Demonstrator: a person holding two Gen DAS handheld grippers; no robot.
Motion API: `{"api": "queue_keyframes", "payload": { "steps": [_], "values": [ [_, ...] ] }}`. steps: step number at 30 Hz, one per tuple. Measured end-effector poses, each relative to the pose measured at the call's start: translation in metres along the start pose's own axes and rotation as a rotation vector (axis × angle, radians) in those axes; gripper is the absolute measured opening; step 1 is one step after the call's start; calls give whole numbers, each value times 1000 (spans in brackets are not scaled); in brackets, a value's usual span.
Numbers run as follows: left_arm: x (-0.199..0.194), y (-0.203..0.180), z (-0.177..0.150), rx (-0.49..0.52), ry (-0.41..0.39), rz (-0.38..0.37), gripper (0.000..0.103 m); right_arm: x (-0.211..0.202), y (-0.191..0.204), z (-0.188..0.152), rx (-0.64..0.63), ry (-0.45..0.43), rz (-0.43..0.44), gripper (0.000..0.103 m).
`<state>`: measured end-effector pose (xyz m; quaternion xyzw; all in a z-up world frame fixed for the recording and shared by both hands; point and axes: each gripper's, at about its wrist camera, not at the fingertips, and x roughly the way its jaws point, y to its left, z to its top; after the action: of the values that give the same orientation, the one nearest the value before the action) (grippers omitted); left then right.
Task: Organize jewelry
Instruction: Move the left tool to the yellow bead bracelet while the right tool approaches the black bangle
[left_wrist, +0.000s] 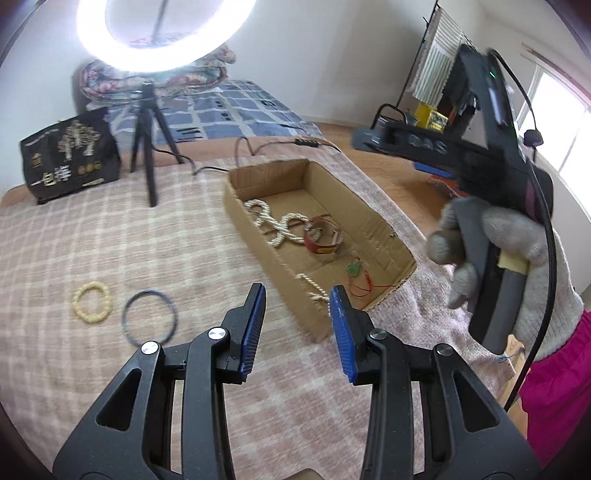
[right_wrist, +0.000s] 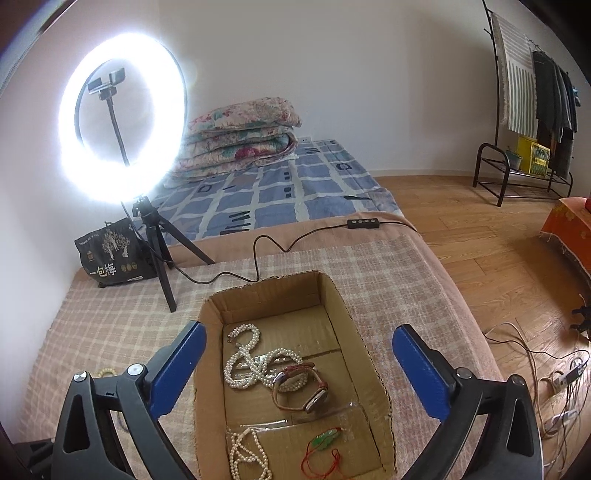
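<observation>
An open cardboard box (left_wrist: 373, 218) (right_wrist: 340, 295) sits on the plaid blanket. It holds pearl necklaces (left_wrist: 273, 225) (right_wrist: 251, 358), a brown-strap watch (left_wrist: 323, 240) (right_wrist: 301, 387) and a green pendant on red cord (left_wrist: 354, 269) (right_wrist: 325, 439). A cream bead bracelet (left_wrist: 92, 302) and a dark thin bangle (left_wrist: 149, 316) lie on the blanket left of the box. My left gripper (left_wrist: 297, 306) is open and empty, low over the blanket at the box's near corner. My right gripper (right_wrist: 295, 347) is open and empty, above the box; its body shows in a gloved hand (left_wrist: 517, 236).
A ring light (right_wrist: 122, 136) on a tripod (left_wrist: 147, 147) stands behind the box, its cable (right_wrist: 258, 251) trailing over the blanket. A black snack bag (left_wrist: 70, 155) (right_wrist: 114, 254) stands at the back left. The blanket's right edge drops to a wooden floor (right_wrist: 480, 240) with cables.
</observation>
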<state>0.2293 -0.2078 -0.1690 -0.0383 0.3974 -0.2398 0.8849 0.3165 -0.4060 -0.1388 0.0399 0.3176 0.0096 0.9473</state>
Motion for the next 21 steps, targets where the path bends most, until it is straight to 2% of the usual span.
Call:
{"api": "queue_keyframes", "payload": {
  "steps": [7,16,21],
  "values": [
    [-45,35,0,-57,-67,44,36,-41,24,-9,-30,-40,18,103],
    [-90,97,-1,-154,-126,157,36,-87,59,-40,-66,-49,130,103],
    [-107,138,-4,-224,-126,232,36,-101,81,-55,-114,-56,189,103]
  ]
}}
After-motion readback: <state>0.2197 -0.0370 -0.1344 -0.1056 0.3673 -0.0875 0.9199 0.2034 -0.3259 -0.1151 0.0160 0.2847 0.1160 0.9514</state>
